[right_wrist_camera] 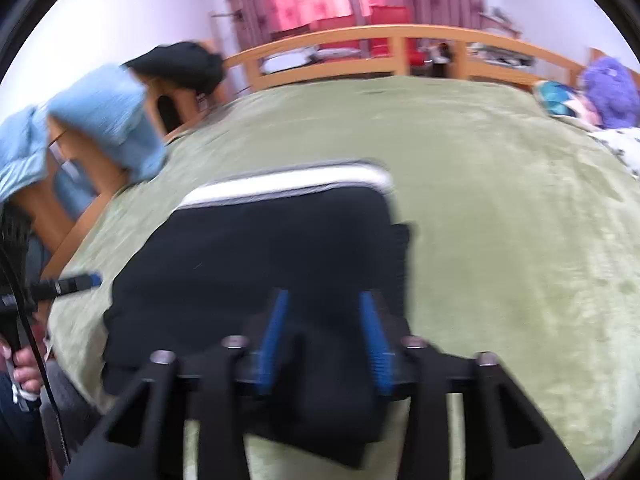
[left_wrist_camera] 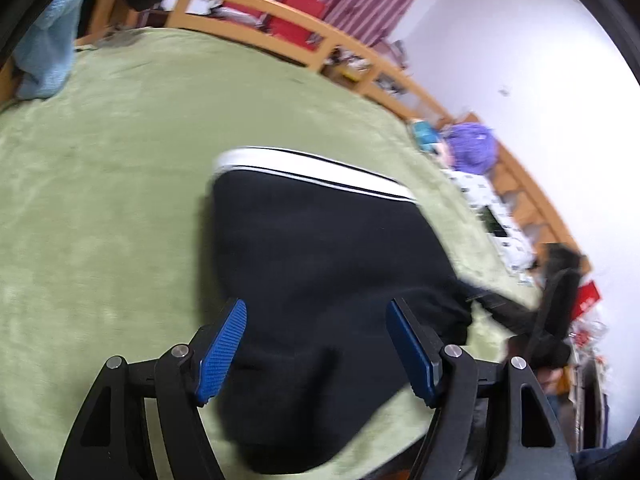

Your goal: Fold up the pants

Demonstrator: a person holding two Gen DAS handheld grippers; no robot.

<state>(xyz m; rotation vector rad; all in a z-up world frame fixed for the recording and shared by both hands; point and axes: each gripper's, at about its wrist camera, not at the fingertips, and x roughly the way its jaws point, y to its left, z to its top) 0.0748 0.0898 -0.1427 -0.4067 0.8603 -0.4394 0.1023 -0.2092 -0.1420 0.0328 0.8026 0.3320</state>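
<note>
Black pants [left_wrist_camera: 320,272] with a white waistband [left_wrist_camera: 320,170] lie folded on the green blanket [left_wrist_camera: 100,200]. My left gripper [left_wrist_camera: 316,312] is open, its blue pads [left_wrist_camera: 222,354] wide apart above the near edge of the pants, holding nothing. In the right wrist view the pants [right_wrist_camera: 260,256] fill the middle, waistband [right_wrist_camera: 288,184] at the far end. My right gripper [right_wrist_camera: 326,304] has its blue pads [right_wrist_camera: 274,340] partly apart with a thick fold of black cloth between them; the view is blurred. The left gripper [right_wrist_camera: 76,282] shows at the left edge there.
The wooden bed rail [left_wrist_camera: 280,20] runs along the far side, with red curtains behind. A light blue towel [right_wrist_camera: 108,116] hangs over the rail at the left. A purple plush [left_wrist_camera: 472,144] and patterned bedding [left_wrist_camera: 492,216] lie at the right edge.
</note>
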